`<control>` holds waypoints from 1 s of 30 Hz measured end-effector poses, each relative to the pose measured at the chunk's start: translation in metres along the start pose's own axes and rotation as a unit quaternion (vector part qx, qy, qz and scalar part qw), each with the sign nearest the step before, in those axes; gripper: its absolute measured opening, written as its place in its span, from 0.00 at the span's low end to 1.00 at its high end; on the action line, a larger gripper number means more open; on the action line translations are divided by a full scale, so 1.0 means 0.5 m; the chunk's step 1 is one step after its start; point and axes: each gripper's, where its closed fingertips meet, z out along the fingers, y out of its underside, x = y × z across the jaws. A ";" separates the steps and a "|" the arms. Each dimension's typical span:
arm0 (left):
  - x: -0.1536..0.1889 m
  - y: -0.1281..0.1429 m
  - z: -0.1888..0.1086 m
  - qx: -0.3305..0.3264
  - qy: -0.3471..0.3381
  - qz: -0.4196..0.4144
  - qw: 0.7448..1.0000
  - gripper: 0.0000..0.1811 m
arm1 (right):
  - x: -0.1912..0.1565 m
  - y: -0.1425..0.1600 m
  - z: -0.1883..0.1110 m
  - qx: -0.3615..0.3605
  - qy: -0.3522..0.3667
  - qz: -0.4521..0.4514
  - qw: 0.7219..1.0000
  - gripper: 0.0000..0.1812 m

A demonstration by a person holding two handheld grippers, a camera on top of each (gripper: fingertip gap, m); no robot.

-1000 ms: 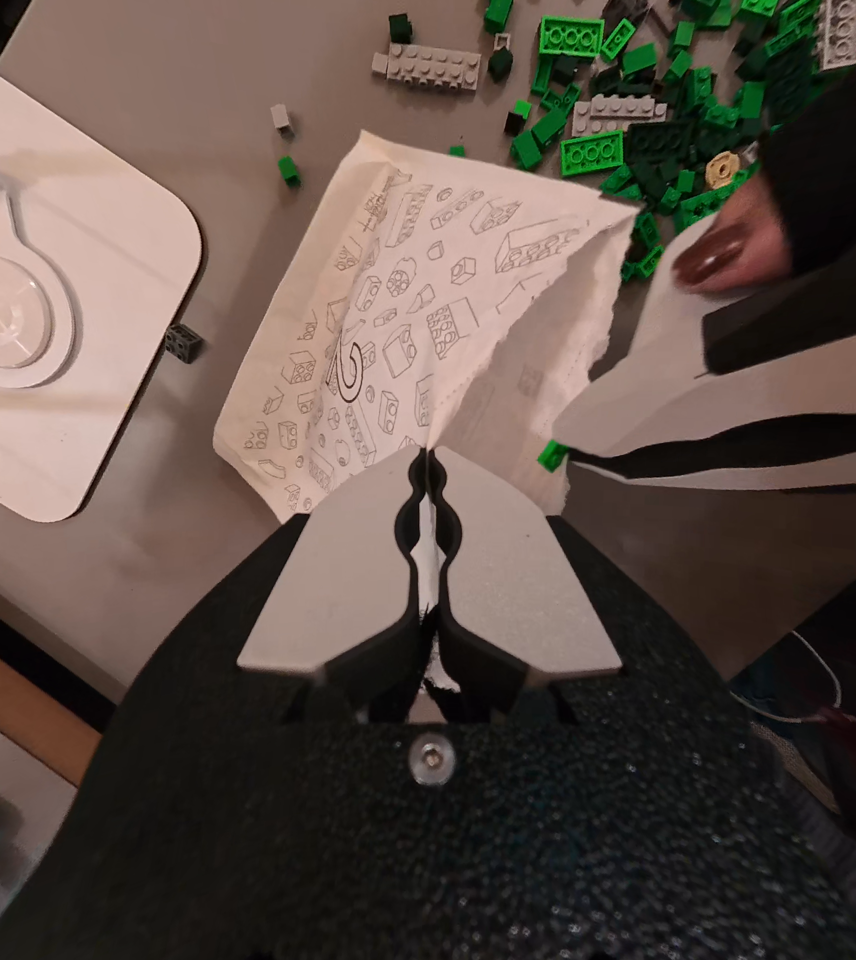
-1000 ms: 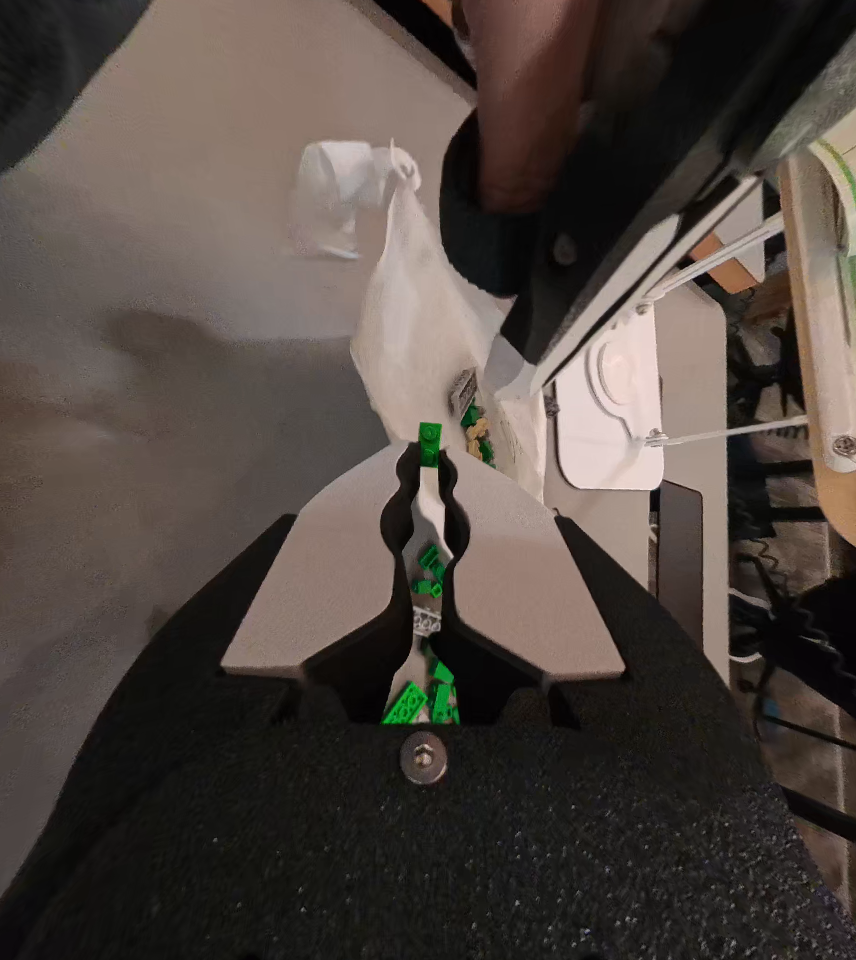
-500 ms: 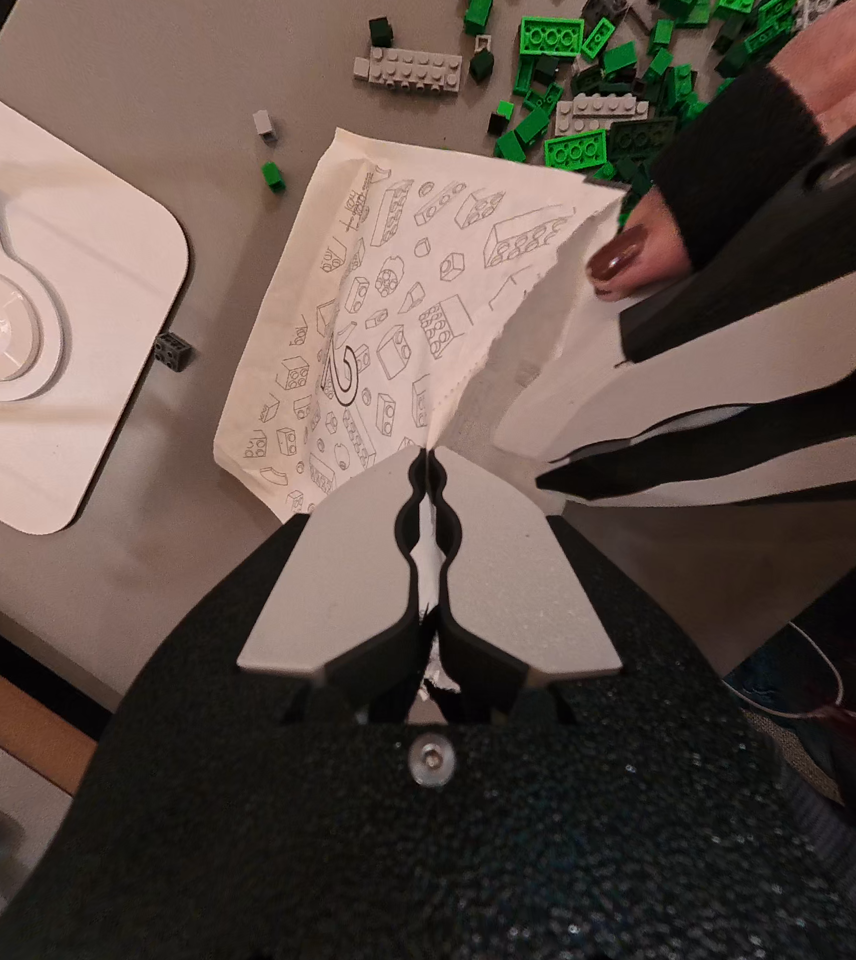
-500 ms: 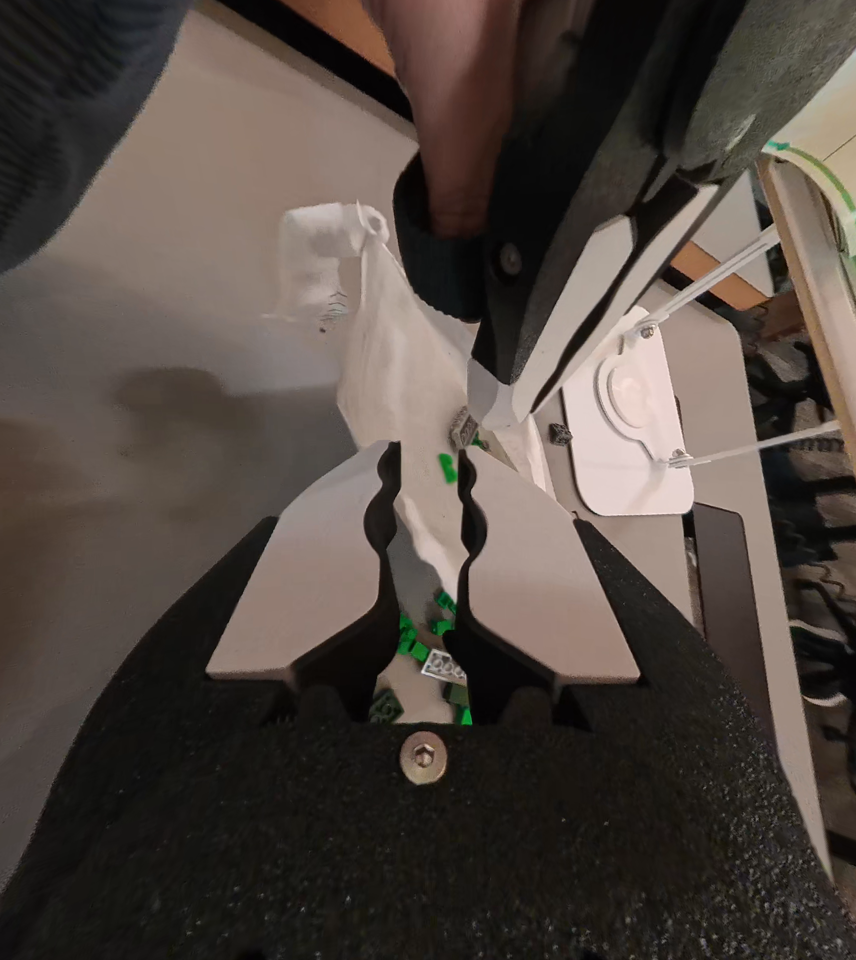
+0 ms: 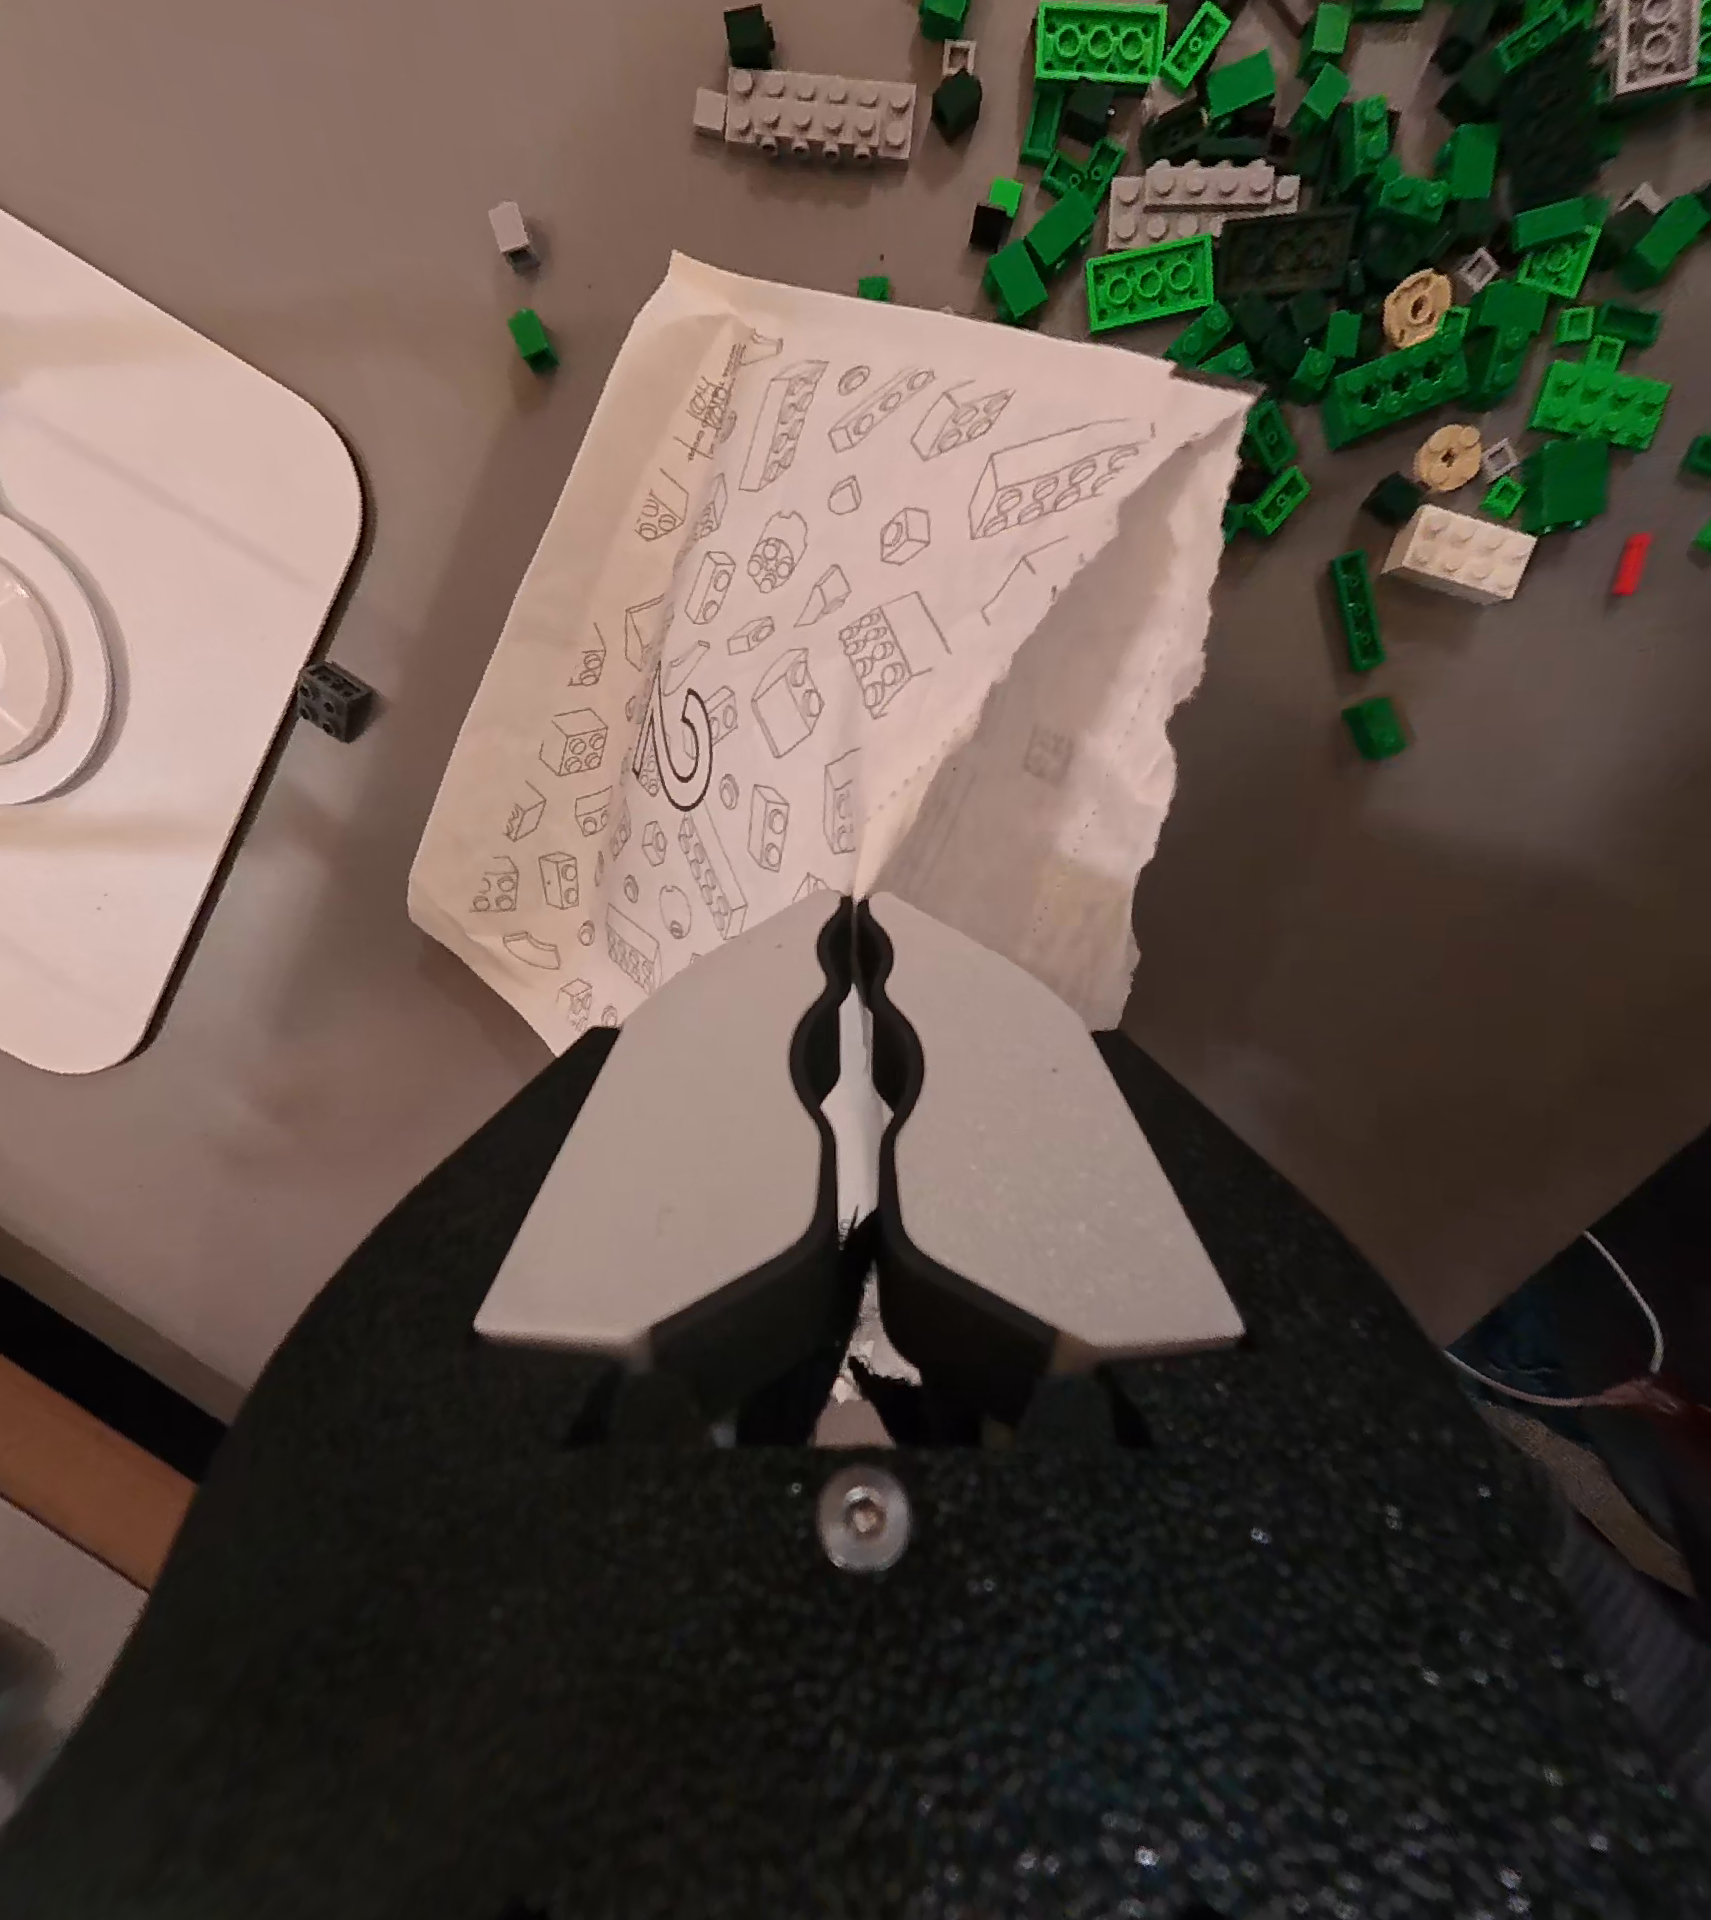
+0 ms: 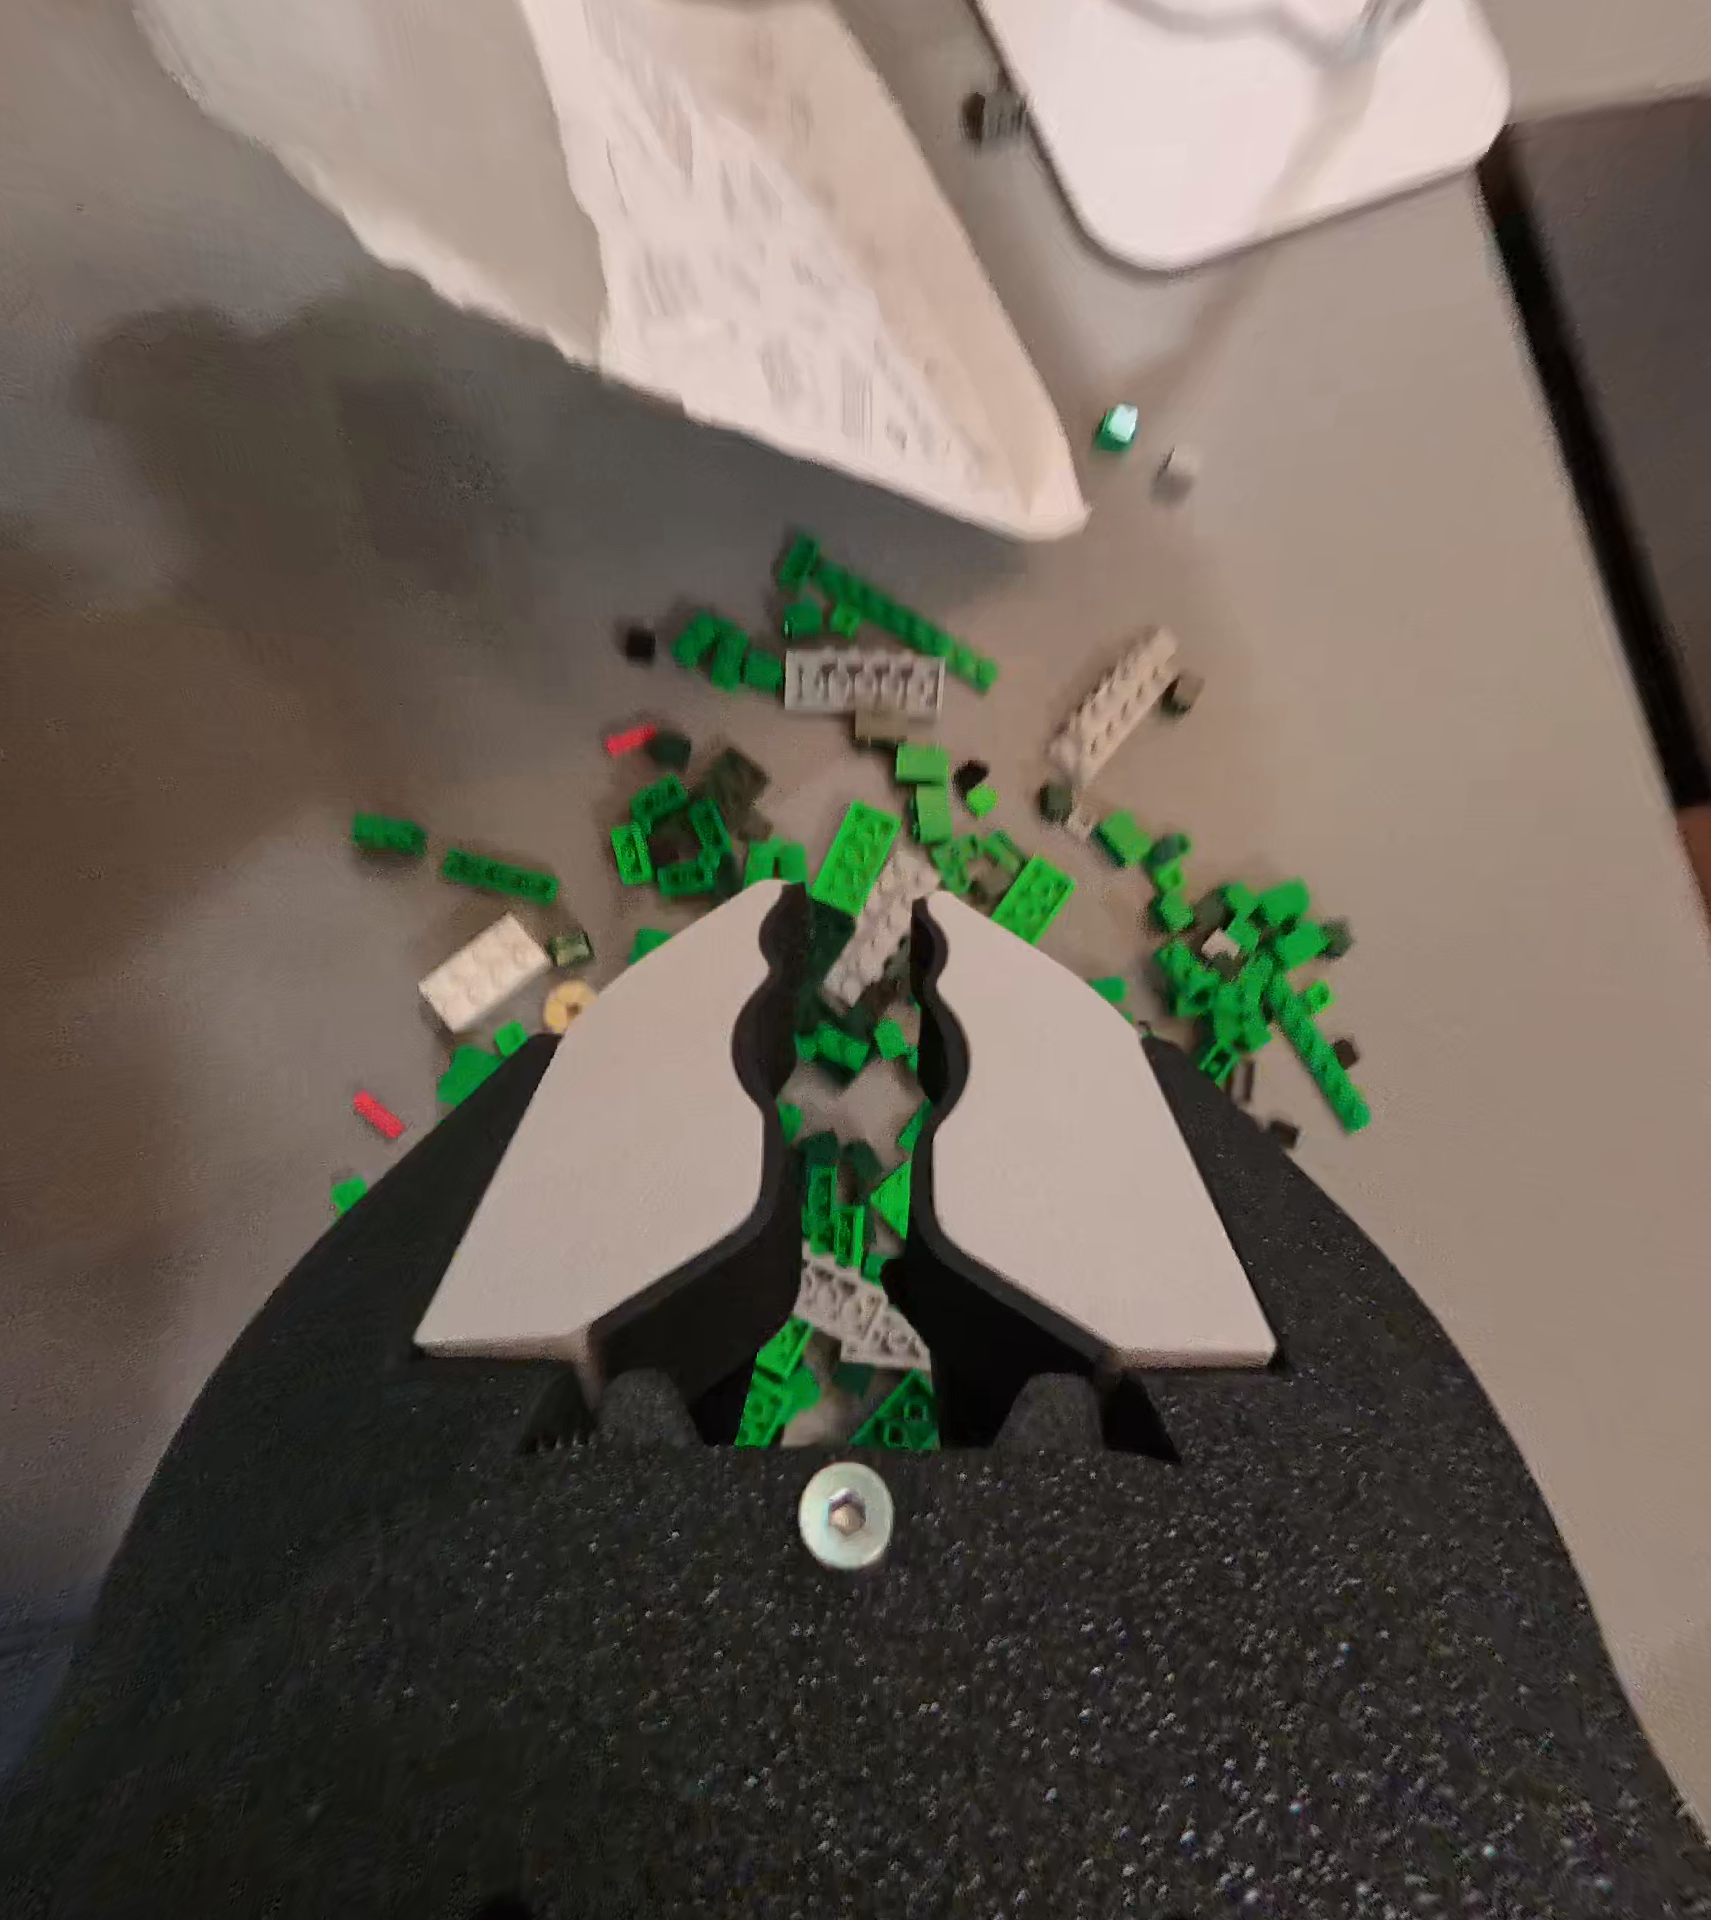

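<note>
My left gripper (image 5: 853, 906) is shut on the torn edge of a white paper bag (image 5: 789, 623) printed with brick drawings. It holds the bag above the grey table, torn mouth open to the right. A heap of green, grey and white toy bricks (image 5: 1370, 260) lies beyond the bag at the upper right. My right gripper (image 6: 856, 914) is open and empty, hovering over the same brick heap (image 6: 872, 873), with a grey plate showing between its fingers. The bag (image 6: 778, 260) shows blurred at the top of the right wrist view.
A white rounded board (image 5: 103, 644) with a clear round disc lies at the left, also in the right wrist view (image 6: 1246, 114). Small loose bricks (image 5: 531, 338) lie between board and bag. A dark block (image 6: 1661, 416) stands at the table's right edge. The gap from one gripper's tips to the other's is roughly 20 centimeters.
My right gripper dropped a small green brick into the bag, opened, and pulled away from the bag to over the brick heap. The left gripper still holds the bag, barely moved.
</note>
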 end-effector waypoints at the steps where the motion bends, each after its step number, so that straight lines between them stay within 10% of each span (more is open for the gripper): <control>1: 0.001 -0.001 0.001 -0.001 0.000 0.002 1.000 0.00 | -0.002 0.014 0.004 -0.017 -0.007 0.003 1.000 0.10; 21: 0.010 0.000 -0.005 0.005 0.008 0.013 1.000 0.00 | -0.212 0.083 0.166 -0.119 -0.134 -0.177 0.968 0.17; 25: 0.014 0.000 -0.002 0.001 0.009 0.018 1.000 0.00 | -0.216 0.085 0.168 -0.163 -0.149 -0.183 0.958 0.04; 30: 0.012 -0.001 -0.005 0.005 0.009 0.016 1.000 0.00 | -0.222 -0.040 0.108 -0.014 -0.119 -0.182 0.976 0.04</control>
